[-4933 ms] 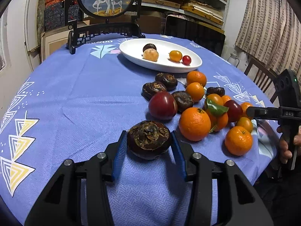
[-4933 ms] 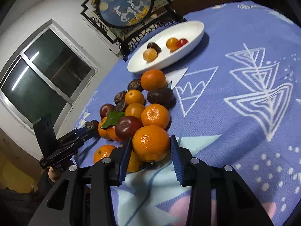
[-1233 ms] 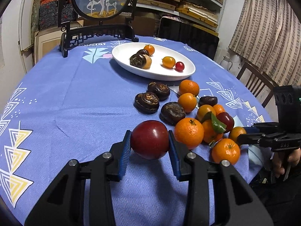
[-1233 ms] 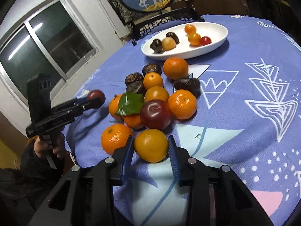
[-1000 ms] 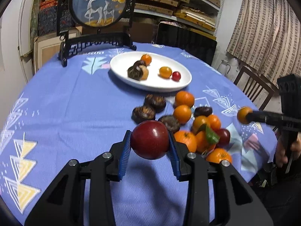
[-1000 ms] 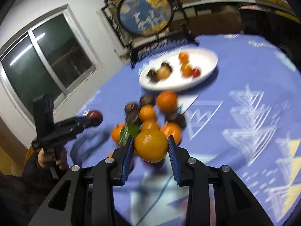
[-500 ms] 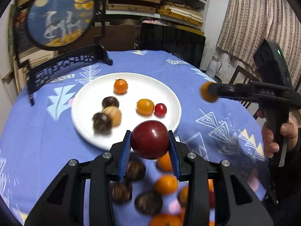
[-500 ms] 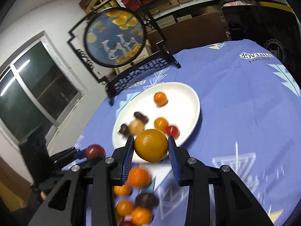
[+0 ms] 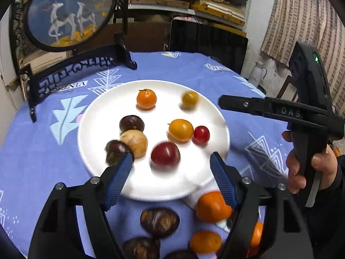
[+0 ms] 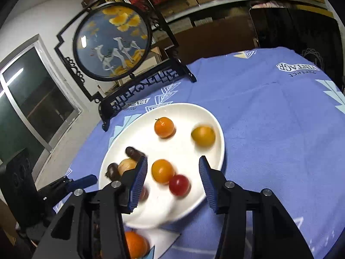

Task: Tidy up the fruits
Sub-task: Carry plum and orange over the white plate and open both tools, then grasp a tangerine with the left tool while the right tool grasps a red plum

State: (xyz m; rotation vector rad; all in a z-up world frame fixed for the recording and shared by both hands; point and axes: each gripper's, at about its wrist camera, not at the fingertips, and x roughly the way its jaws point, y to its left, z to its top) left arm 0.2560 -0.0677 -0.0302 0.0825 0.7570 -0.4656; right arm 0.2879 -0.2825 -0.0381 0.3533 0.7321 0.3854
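A white plate holds several fruits. My left gripper is open just above the plate's near rim, and a dark red plum lies blurred on the plate between its fingers. My right gripper is open over the plate. A yellow-orange fruit lies blurred near the plate's far right rim; it also shows in the left wrist view. The right gripper also shows in the left wrist view at the plate's right rim. The left gripper shows at the lower left of the right wrist view.
Oranges and dark mangosteens lie on the blue tablecloth in front of the plate. A round deer screen on a black stand stands behind the plate. A chair and a white kettle are at the right.
Both grippers have opened over the plate. The red plum has dropped from my left gripper onto the plate, and the yellow-orange fruit has dropped from my right gripper onto it.
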